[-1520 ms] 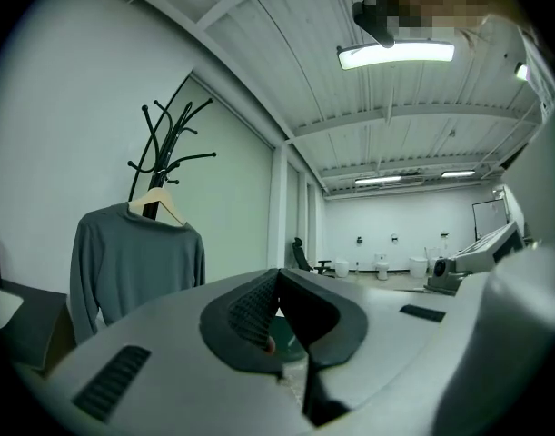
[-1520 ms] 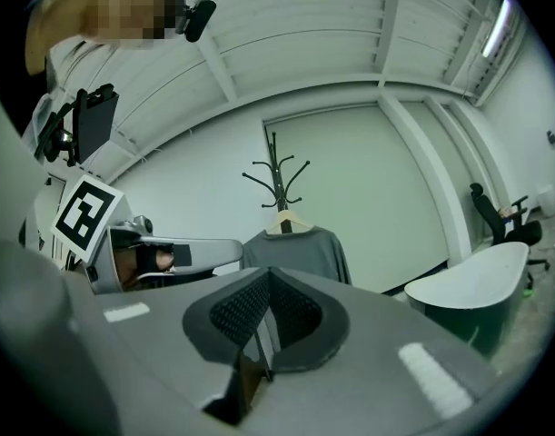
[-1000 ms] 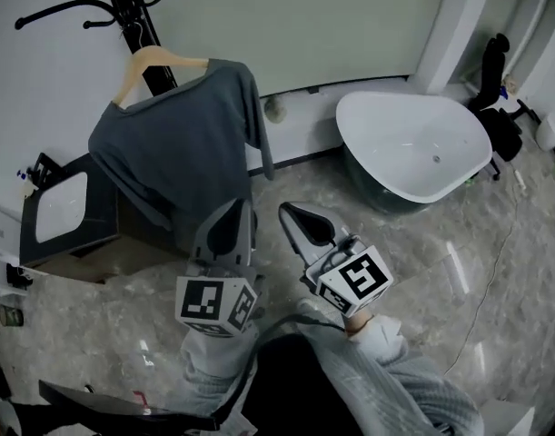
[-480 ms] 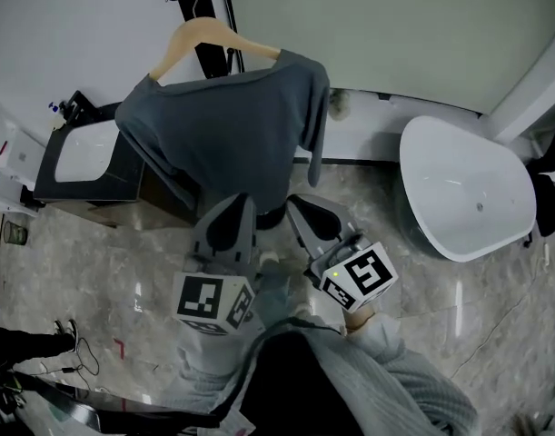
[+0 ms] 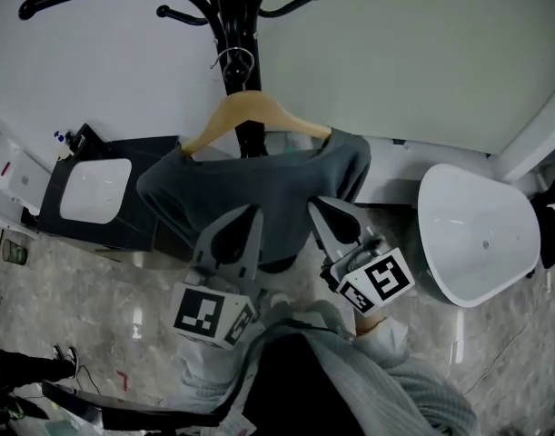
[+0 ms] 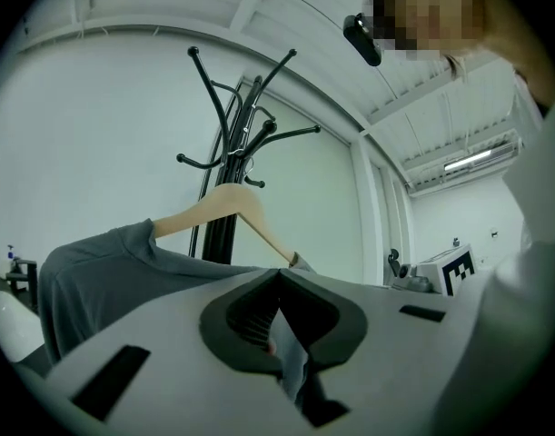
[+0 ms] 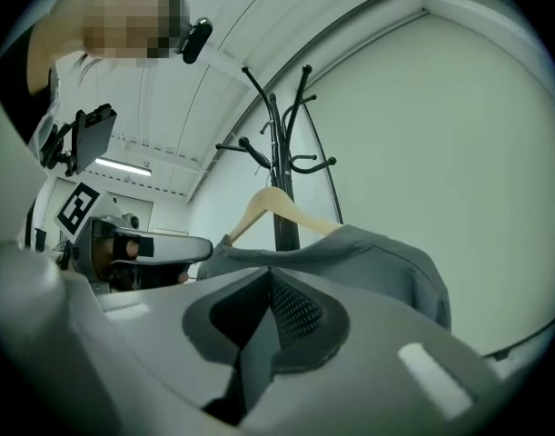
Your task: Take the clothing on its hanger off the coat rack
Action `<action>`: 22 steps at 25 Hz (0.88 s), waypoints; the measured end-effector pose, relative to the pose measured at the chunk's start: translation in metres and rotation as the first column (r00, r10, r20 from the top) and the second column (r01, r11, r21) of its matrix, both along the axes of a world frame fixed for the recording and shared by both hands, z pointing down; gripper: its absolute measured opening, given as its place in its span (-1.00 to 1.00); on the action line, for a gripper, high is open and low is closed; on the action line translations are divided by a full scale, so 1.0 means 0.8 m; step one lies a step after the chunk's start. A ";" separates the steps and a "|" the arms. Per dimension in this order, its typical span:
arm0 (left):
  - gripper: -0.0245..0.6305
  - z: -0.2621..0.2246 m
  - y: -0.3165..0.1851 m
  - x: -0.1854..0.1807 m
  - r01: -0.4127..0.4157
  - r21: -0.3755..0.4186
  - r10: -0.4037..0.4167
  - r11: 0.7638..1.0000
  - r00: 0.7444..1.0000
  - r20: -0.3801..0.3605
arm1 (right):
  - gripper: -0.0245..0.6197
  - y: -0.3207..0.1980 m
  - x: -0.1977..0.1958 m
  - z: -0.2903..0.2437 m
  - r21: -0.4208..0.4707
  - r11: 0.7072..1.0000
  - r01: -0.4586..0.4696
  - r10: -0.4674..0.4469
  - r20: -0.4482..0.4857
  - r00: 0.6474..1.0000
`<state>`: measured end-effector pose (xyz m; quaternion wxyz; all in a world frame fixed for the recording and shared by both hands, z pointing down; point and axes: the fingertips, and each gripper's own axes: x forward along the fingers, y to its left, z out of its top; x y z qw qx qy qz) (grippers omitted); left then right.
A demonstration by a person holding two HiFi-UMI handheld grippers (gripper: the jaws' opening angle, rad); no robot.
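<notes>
Coat rack (image 5: 230, 25): now centred and closer than a second ago, so the approach looks nearly done.
Grey sweater (image 5: 259, 184): on wooden hanger (image 5: 250, 112), hooked on the rack.
Left gripper (image 5: 252, 211), right gripper (image 5: 319, 203): both closed, empty, pointed at the sweater.

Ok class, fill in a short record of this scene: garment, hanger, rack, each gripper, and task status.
Garment: grey top, draped on the hanger
Hanger: wooden hanger, hooked on the rack
Rack: black coat rack, by the wall
Left gripper: shut, empty, near the top's lower hem
Right gripper: shut, empty, beside the left
Status: top and hanger not yet taken off
</notes>
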<state>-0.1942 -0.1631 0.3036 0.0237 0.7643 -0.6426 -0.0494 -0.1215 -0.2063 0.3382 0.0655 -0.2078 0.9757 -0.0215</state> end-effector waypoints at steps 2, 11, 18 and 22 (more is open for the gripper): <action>-0.91 0.000 -0.013 -0.014 -0.005 -0.002 0.005 1.000 1.000 -0.001 | -0.91 -0.019 -0.010 0.003 -0.005 1.000 -0.014 0.014 -0.005 1.000; -0.91 -0.014 -0.032 -0.044 -0.080 0.009 0.080 0.997 0.997 -0.016 | -0.91 -0.051 -0.019 -0.016 0.124 0.989 0.078 -0.064 -0.111 0.992; -0.74 -0.057 -0.020 -0.092 -0.118 0.024 0.114 0.993 0.988 0.108 | -0.78 -0.088 0.019 -0.063 0.147 0.977 0.157 -0.137 -0.135 0.981; -0.43 -0.083 -0.013 -0.118 -0.116 0.018 0.110 0.993 0.971 0.212 | -0.49 -0.097 0.025 -0.083 0.177 0.947 0.266 -0.226 -0.219 0.949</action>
